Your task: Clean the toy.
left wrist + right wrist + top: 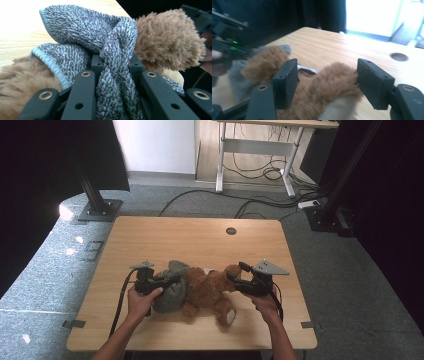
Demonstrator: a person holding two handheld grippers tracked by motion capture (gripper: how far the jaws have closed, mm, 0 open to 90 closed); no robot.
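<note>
A brown plush toy (207, 290) lies on the wooden table (200, 240), with a grey towelling cloth (172, 287) wrapped over its left end. My left gripper (172, 279) is shut on a bunched fold of that cloth (110, 50), and brown fur (170, 40) shows behind the fold. My right gripper (235, 277) is at the toy's right end. In the right gripper view its jaws (328, 75) stand wide apart around a furry limb (332, 85) without pressing on it. The cloth (237, 80) and the other gripper (227, 50) show farther off.
A round cable hole (231, 231) sits near the table's far edge. Black frame posts (95, 195) stand on the floor beyond the table's corners, and cables (260, 202) trail across the floor. A second desk (260, 150) stands at the back.
</note>
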